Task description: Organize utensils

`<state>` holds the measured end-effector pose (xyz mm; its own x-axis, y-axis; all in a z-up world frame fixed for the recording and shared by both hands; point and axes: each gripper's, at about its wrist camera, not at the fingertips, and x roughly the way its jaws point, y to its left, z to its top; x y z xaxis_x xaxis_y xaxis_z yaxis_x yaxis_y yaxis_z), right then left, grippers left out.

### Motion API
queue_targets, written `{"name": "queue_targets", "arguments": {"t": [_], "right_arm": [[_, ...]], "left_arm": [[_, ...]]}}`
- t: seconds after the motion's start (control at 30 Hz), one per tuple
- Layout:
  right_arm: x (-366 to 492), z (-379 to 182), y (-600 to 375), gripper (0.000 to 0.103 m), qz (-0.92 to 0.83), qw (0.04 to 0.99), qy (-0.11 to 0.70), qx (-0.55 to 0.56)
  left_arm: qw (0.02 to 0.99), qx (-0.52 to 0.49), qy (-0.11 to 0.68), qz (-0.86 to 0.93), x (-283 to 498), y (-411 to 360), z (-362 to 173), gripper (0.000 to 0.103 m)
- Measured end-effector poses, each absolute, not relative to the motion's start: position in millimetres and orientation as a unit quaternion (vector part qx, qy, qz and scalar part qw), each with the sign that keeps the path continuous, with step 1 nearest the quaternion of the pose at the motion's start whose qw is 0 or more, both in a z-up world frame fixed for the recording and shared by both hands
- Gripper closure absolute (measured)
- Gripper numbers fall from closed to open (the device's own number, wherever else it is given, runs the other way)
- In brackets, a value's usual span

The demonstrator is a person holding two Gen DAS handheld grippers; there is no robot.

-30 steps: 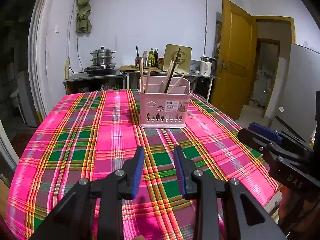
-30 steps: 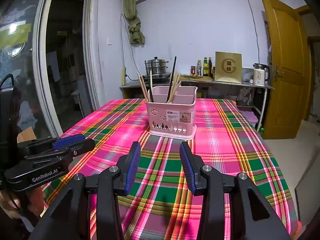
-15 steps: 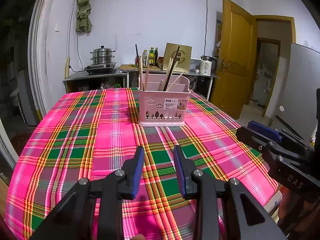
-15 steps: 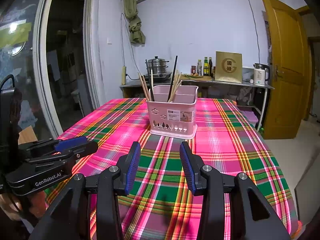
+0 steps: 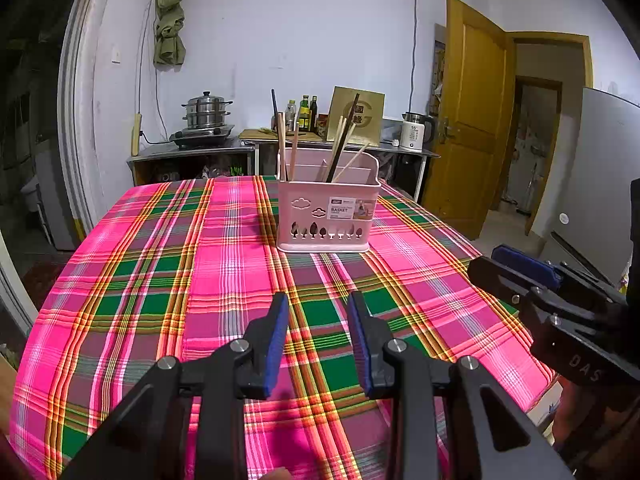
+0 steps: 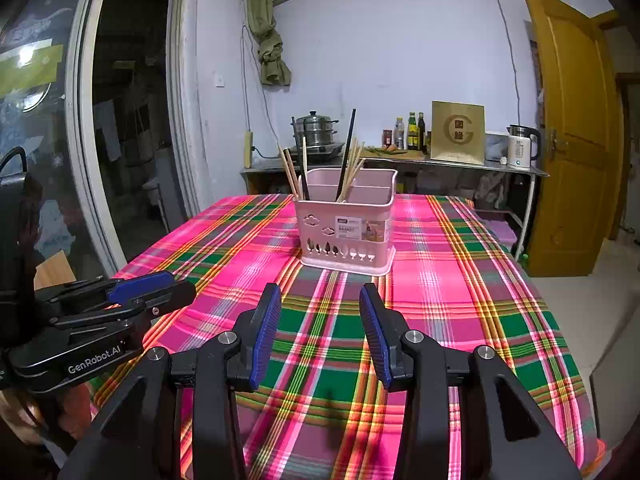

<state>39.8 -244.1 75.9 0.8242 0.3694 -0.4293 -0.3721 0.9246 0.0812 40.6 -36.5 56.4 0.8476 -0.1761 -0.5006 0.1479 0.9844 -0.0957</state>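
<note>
A pink basket (image 5: 328, 216) stands upright on a table covered with a pink, green and yellow plaid cloth (image 5: 224, 280), toward the far end and roughly on the table's centre line. The basket has inner dividers. Chopsticks (image 5: 287, 148), pale wooden ones and a few dark ones, stand on end inside it, leaning at different angles in its left and middle compartments; the right compartment looks empty in the right wrist view.

The left gripper (image 5: 318, 336) hovers over the near edge of the table, pointing at the basket. Its blue-padded jaws stand apart with nothing between them. The right gripper (image 6: 320, 330) hovers beside it, likewise pointing at the basket, jaws a little wider apart and also empty. Both are well short of the basket. Each gripper shows at the edge of the other's view.

Behind the table, along a white wall, a counter (image 6: 400, 162) holds a steel pot (image 6: 318, 130), bottles (image 6: 412, 126) and a kettle (image 6: 522, 146). A yellow door (image 6: 572, 132) stands to the right.
</note>
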Motion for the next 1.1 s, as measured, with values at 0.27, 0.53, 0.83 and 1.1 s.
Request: {"name": "queue_targets", "arguments": {"t": [0.27, 0.53, 0.83, 1.1], "right_arm": [[39.7, 75.0, -243.6, 0.061, 0.194, 0.955, 0.224, -0.003], [39.3, 74.2, -243.7, 0.061, 0.194, 0.955, 0.226, -0.002], [38.8, 73.0, -243.4, 0.061, 0.194, 0.955, 0.226, -0.001], [38.8, 73.0, -243.5, 0.061, 0.193, 0.955, 0.226, -0.001]], "left_arm": [[0.961, -0.027, 0.264, -0.083, 40.1, -36.5, 56.5, 0.071], [0.96, -0.031, 0.266, -0.083, 37.3, -38.4, 54.8, 0.071], [0.96, -0.033, 0.267, -0.082, 38.4, -40.5, 53.3, 0.067], [0.96, -0.033, 0.264, -0.082, 35.4, -41.8, 54.0, 0.063]]}}
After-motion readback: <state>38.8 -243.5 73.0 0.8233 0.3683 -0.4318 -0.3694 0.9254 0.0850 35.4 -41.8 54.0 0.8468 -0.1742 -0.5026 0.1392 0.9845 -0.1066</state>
